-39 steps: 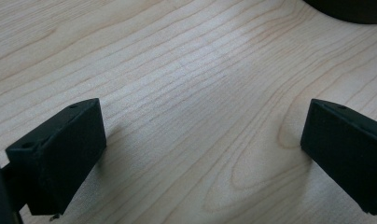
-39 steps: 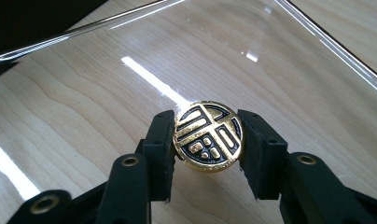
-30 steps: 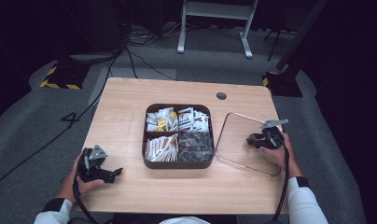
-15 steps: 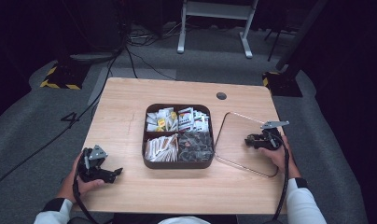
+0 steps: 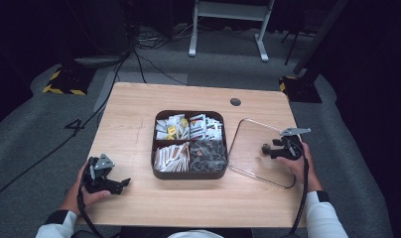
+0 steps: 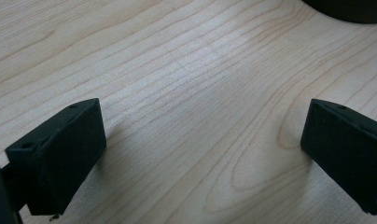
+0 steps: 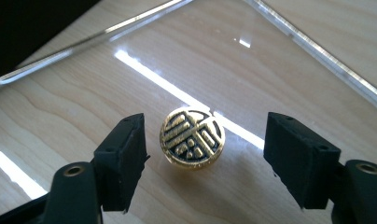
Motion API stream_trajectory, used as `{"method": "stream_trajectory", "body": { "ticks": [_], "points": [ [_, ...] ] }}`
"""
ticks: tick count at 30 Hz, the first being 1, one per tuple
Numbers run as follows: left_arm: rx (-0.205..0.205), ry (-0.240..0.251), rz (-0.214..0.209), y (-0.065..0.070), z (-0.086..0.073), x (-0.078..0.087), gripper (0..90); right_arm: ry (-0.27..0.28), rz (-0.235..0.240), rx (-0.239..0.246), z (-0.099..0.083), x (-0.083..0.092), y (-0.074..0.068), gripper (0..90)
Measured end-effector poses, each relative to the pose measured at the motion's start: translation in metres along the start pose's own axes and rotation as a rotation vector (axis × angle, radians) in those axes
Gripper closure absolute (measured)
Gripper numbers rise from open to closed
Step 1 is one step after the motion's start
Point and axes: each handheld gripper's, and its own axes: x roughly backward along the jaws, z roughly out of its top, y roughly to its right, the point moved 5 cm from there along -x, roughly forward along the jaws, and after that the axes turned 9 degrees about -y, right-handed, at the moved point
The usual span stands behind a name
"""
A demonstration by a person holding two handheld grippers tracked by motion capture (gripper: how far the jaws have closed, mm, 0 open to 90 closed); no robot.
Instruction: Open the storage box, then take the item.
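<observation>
The right gripper had just been opening its jaws, which stood clear on either side of the round gold-and-black knob of the clear glass lid. That lid lay flat on the light wooden table, just right of the dark compartment tray. The left gripper stood wide open over bare wood, holding nothing.

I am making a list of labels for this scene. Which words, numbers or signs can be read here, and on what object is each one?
"4": marked on the grey floor left of the table.
Gold knob on the clear lid: an ornamental sign, no readable word.
Packets in the tray: print too small to read.
</observation>
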Motion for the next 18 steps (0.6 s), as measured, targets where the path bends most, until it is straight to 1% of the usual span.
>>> {"method": "stream_trajectory", "body": {
  "ticks": [4,8,9,13,14,15,18],
  "points": [
    [0.000,0.002,0.001,0.000,0.000,0.000,0.4,0.051,0.010,0.006,0.012,0.011,-0.006,31.6],
    [-0.001,0.002,0.002,0.000,0.000,0.000,0.3,0.089,0.020,0.040,0.027,0.017,-0.017,31.8],
    [-0.003,0.001,0.000,0.000,0.000,0.000,0.3,0.089,0.020,0.040,0.027,0.017,-0.017,31.8],
    [-0.004,0.000,-0.002,0.000,0.000,0.000,0.3,0.106,0.017,0.066,0.040,0.021,-0.025,32.0],
    [-0.004,0.000,-0.002,0.000,0.001,0.000,0.3,0.119,0.032,0.070,0.046,0.022,-0.029,32.3],
    [-0.005,0.000,-0.002,0.000,0.001,0.000,0.3,0.119,0.032,0.070,0.046,0.022,-0.029,32.3],
    [-0.004,-0.001,-0.004,0.000,0.001,-0.001,0.3,0.125,0.038,0.090,0.059,0.022,-0.036,32.8]
  ]
}}
